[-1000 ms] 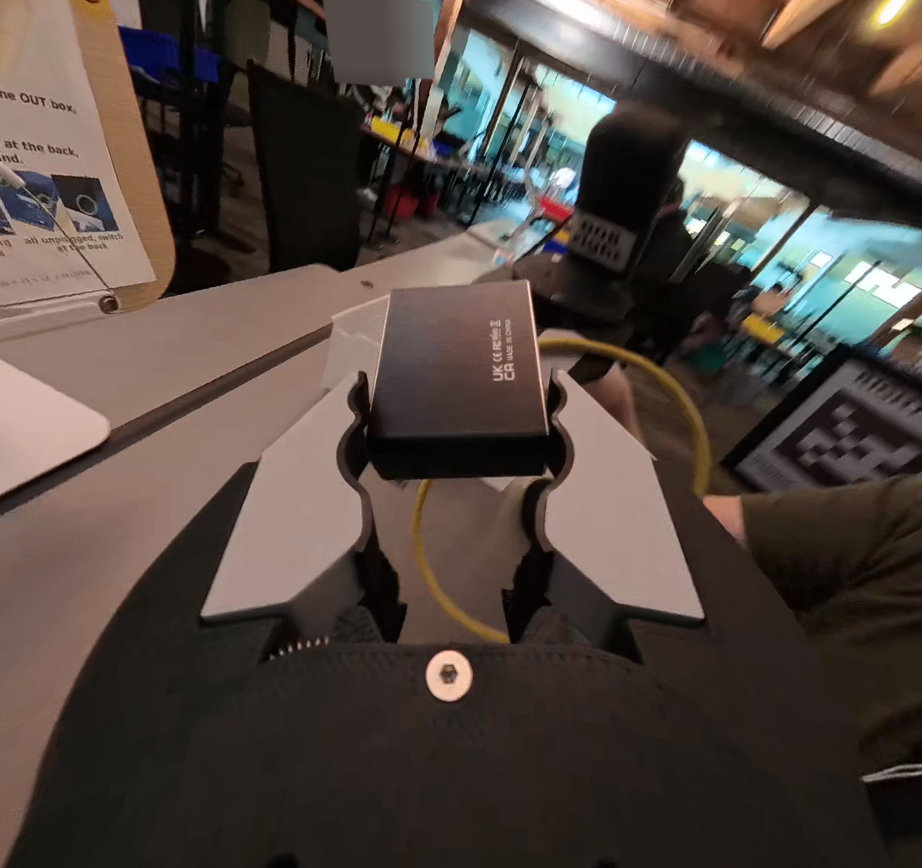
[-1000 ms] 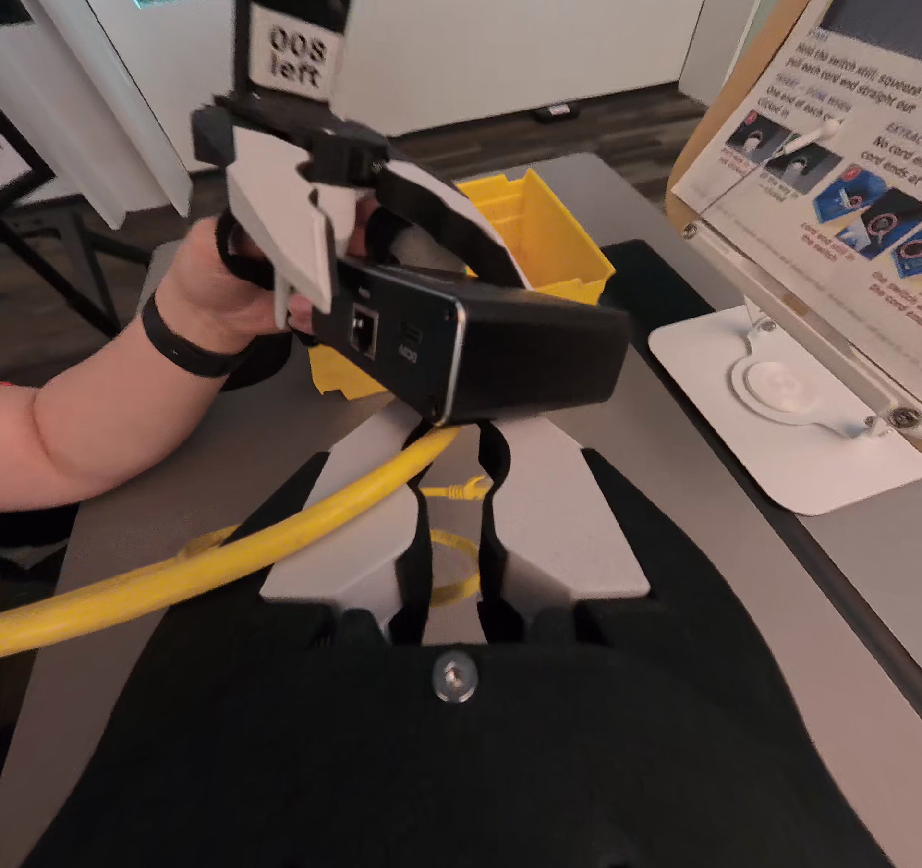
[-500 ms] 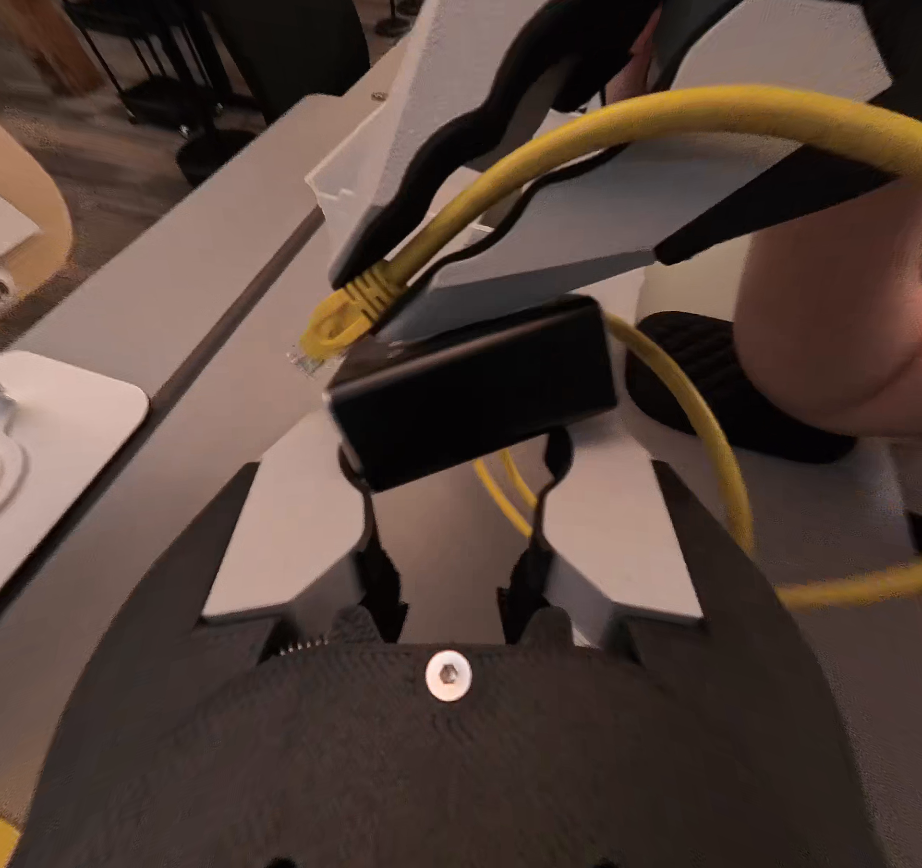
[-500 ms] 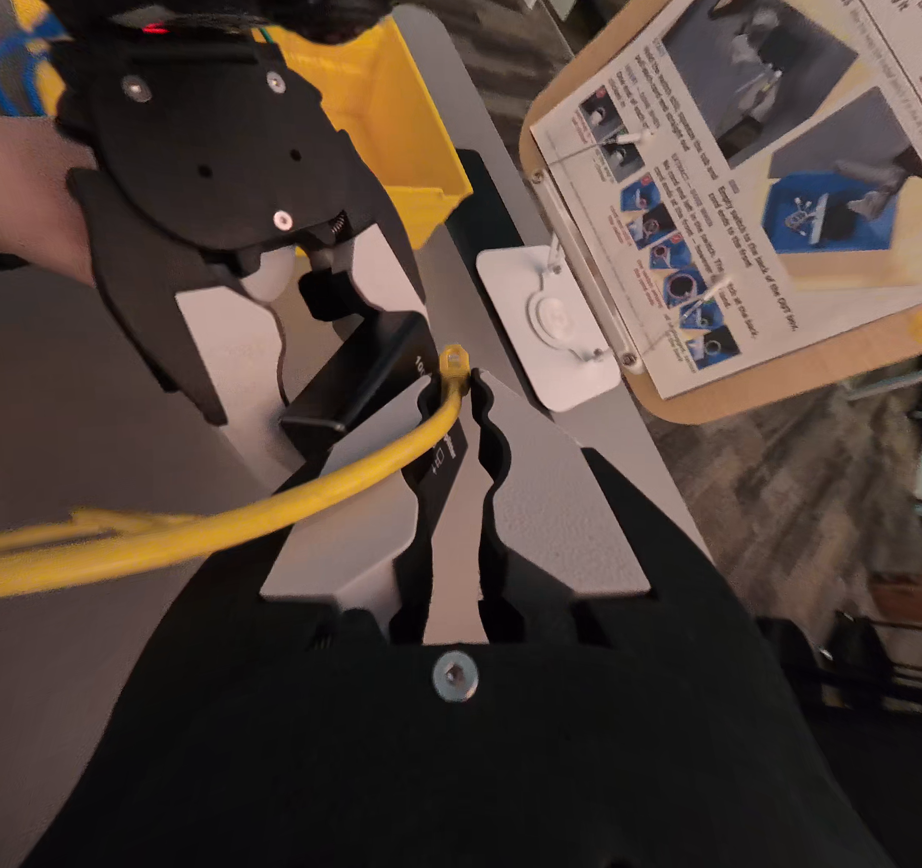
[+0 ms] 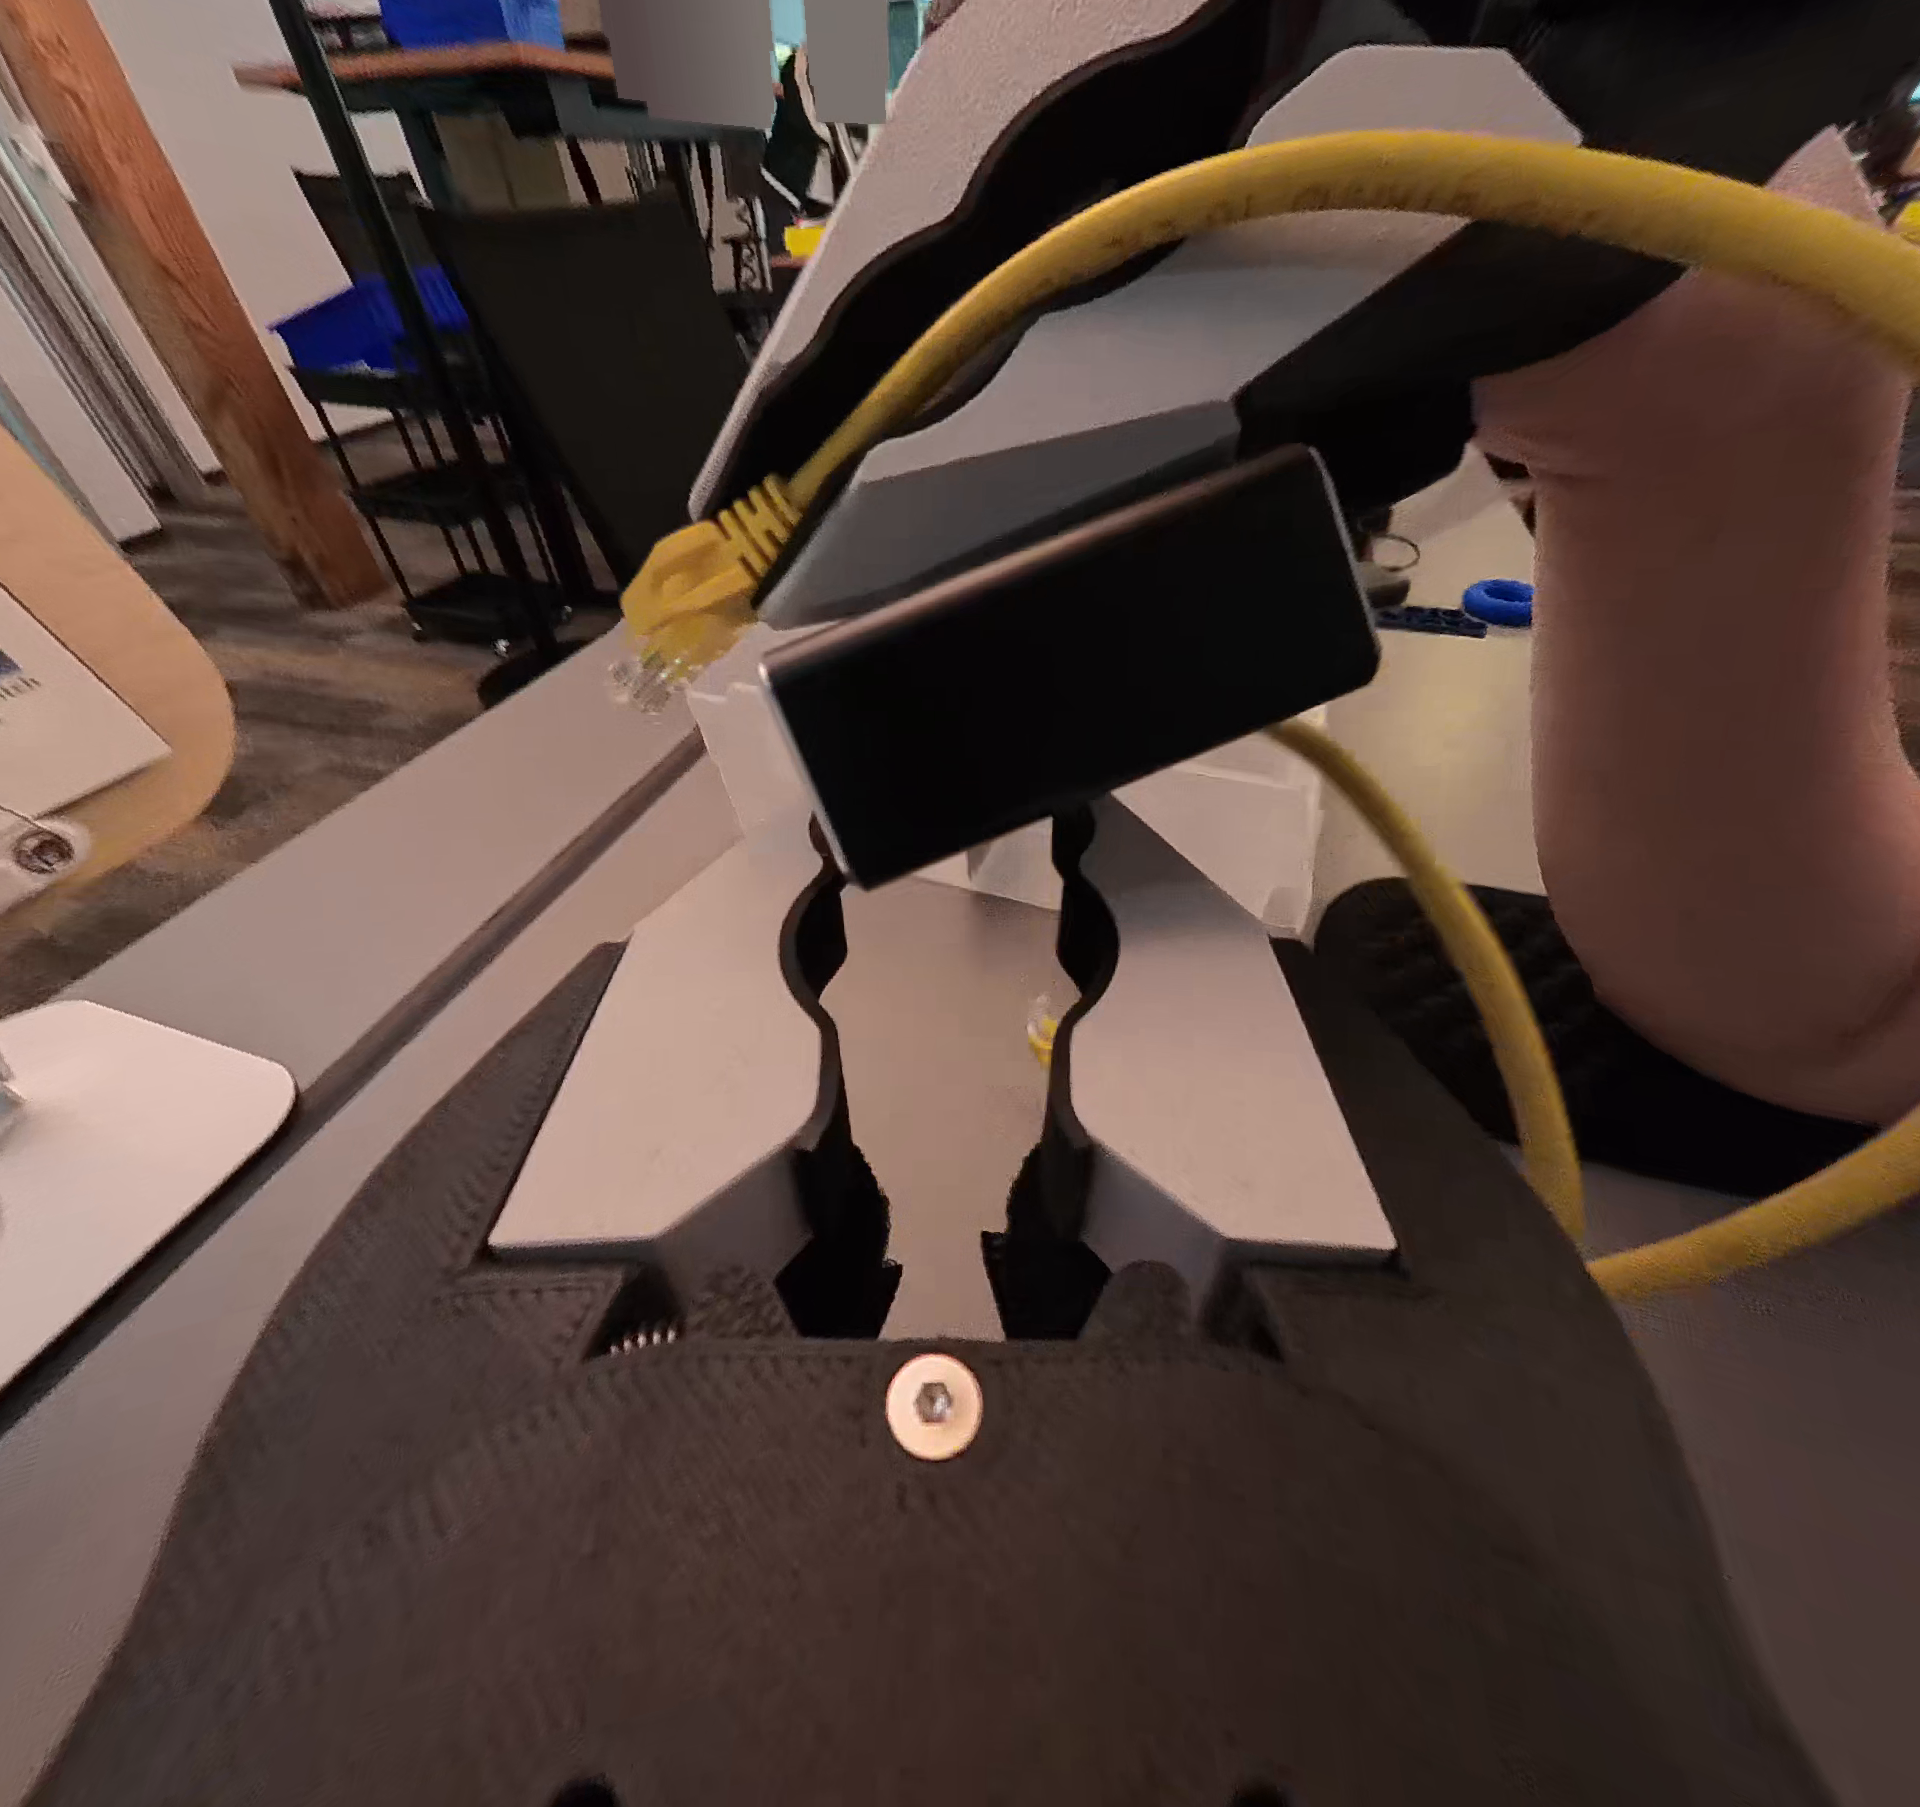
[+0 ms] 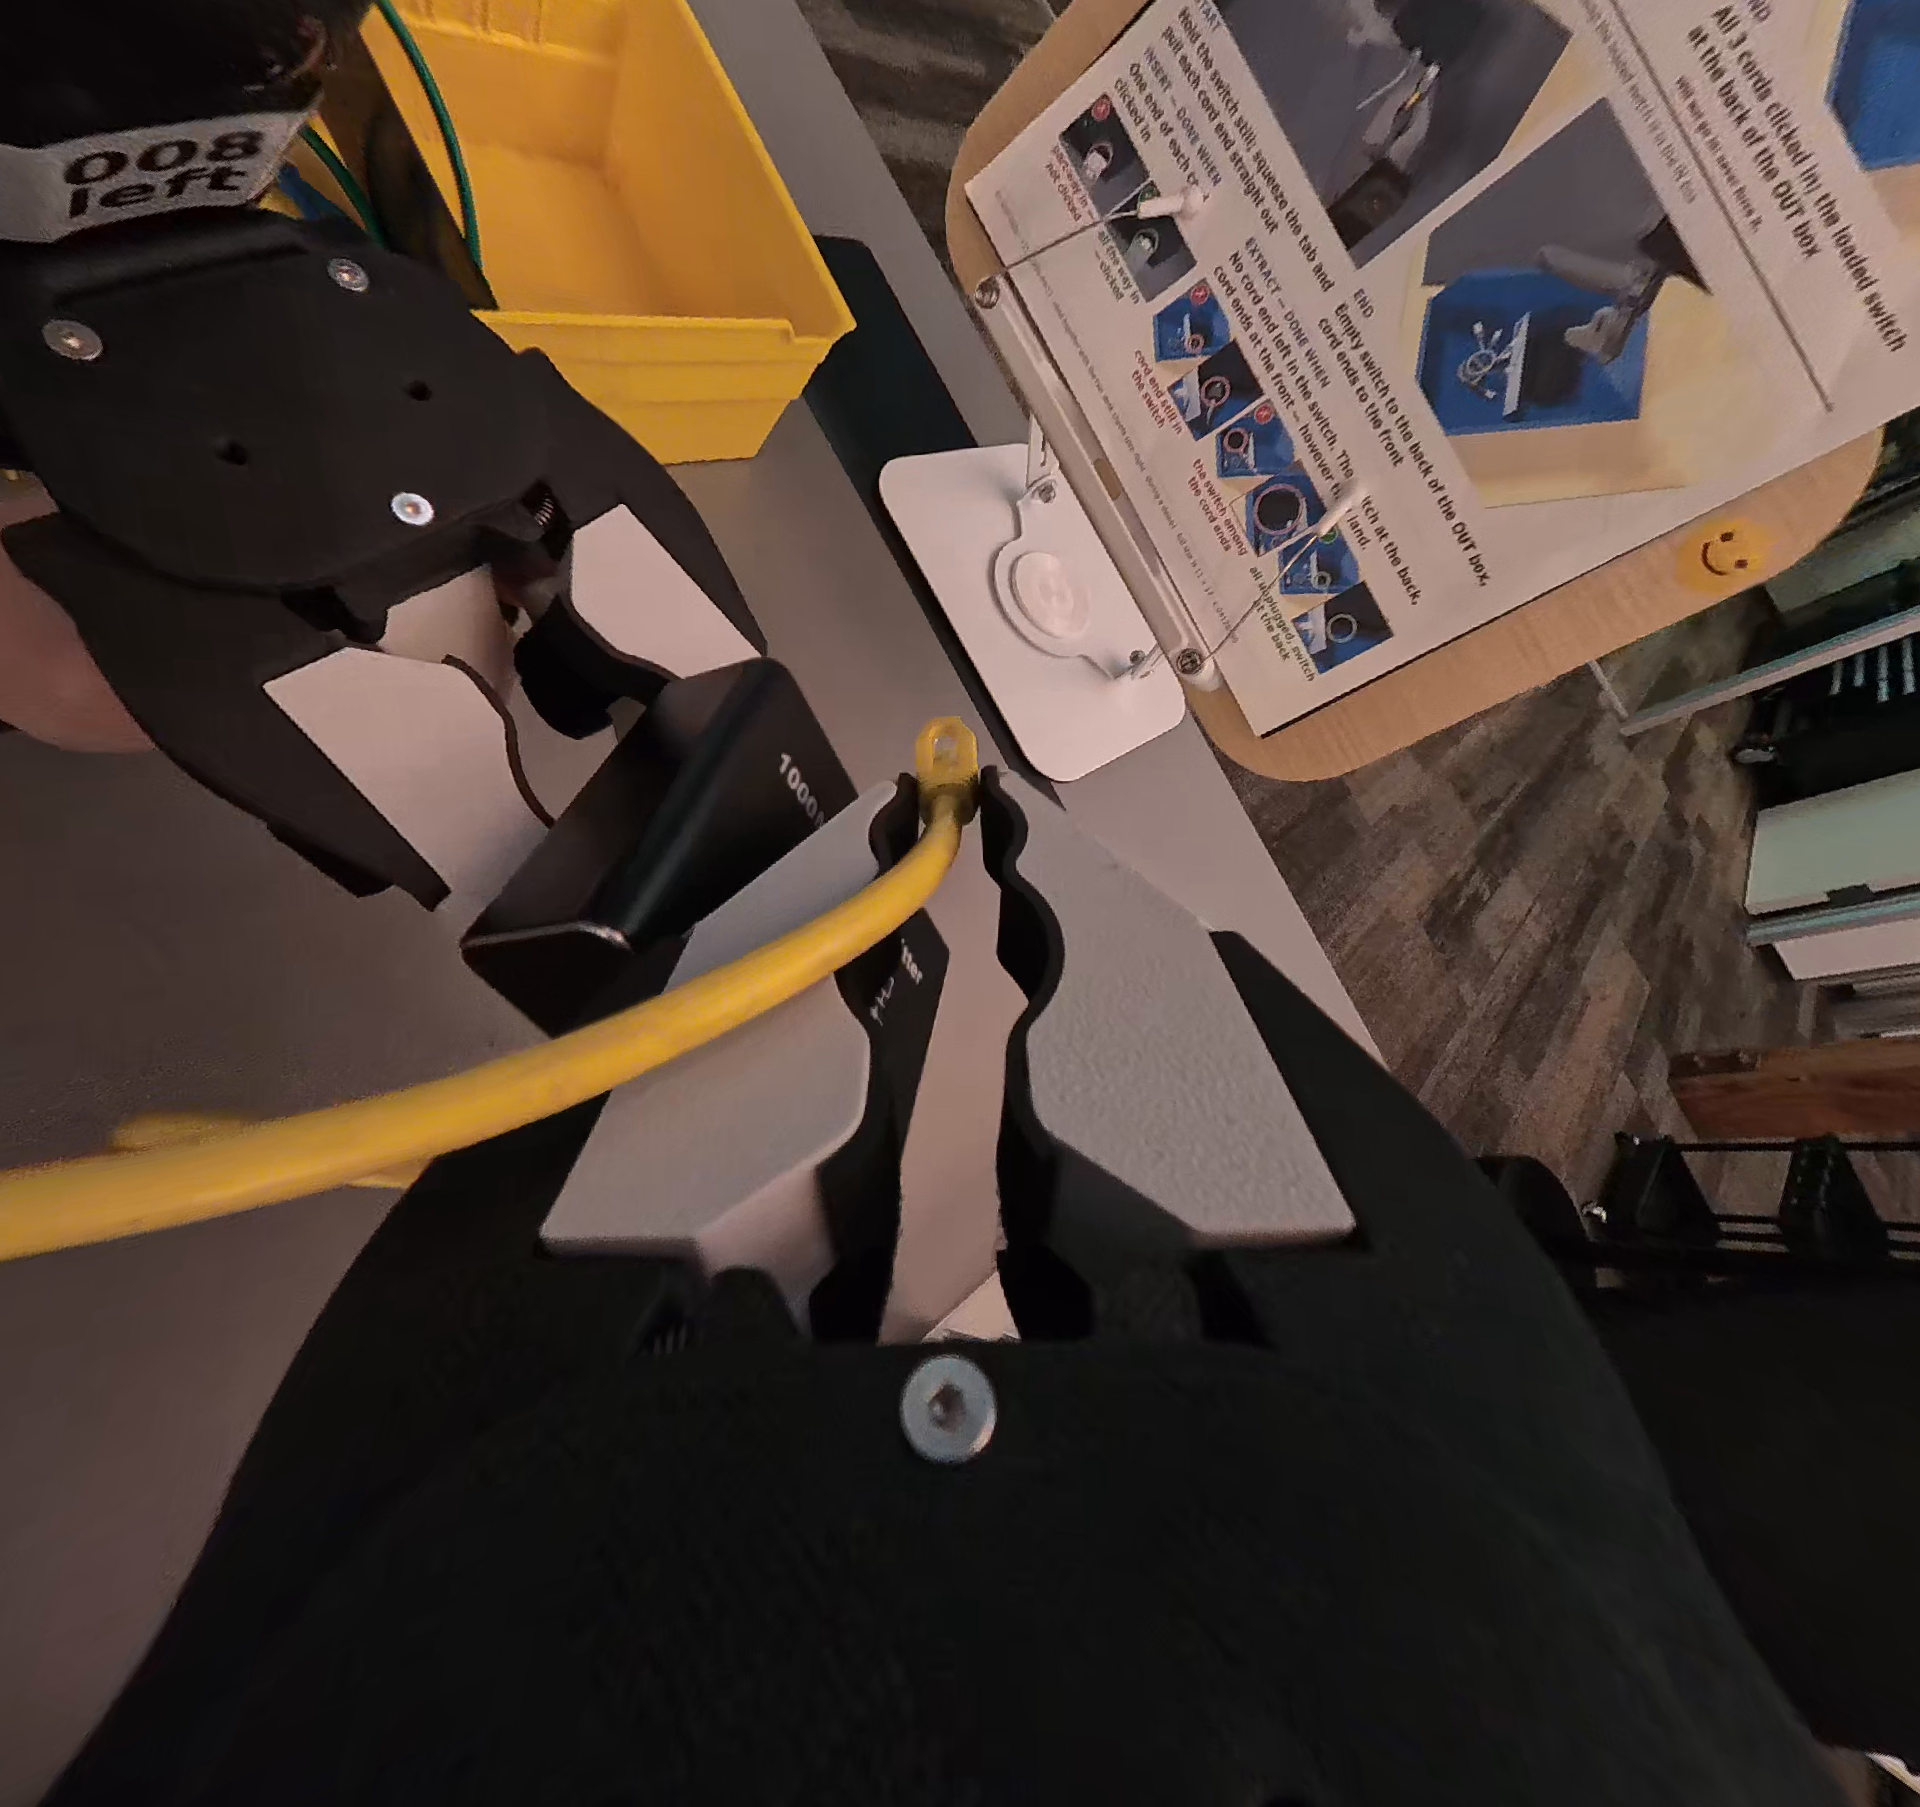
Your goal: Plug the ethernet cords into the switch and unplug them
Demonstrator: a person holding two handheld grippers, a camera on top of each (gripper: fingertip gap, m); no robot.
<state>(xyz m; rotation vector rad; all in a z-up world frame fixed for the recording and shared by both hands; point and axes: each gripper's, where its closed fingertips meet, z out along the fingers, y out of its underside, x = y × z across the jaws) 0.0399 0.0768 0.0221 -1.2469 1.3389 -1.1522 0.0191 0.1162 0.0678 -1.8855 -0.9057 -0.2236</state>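
Note:
My left gripper [image 5: 940,848] is shut on the black switch [image 5: 1070,656] and holds it tilted above the grey table [image 5: 395,905]. My right gripper [image 6: 945,791] is shut on the yellow ethernet cord [image 6: 644,1040] just behind its plug [image 6: 943,755]. In the left wrist view the right gripper [image 5: 727,500] reaches in from the upper right. The plug [image 5: 686,594] hangs free just past the switch's upper left corner, outside any port. The cord [image 5: 1496,978] loops down to the right. In the right wrist view the switch [image 6: 665,843] lies under my left finger [image 6: 748,1009].
A yellow bin [image 6: 623,230] stands on the table behind the left gripper [image 6: 592,770]. A board with an instruction sheet [image 6: 1455,303] stands on a white base [image 6: 997,614] at the table's edge. A white tray [image 5: 1195,822], a black mat [image 5: 1507,1030] and a person's arm [image 5: 1714,718] lie beyond the switch. One gripper's finger ends stand about 6 centimeters off the other's.
The right gripper has swung over the switch with the plug, from beneath it to above it. The left gripper has tilted the switch. In the last half second both shifted only slightly.

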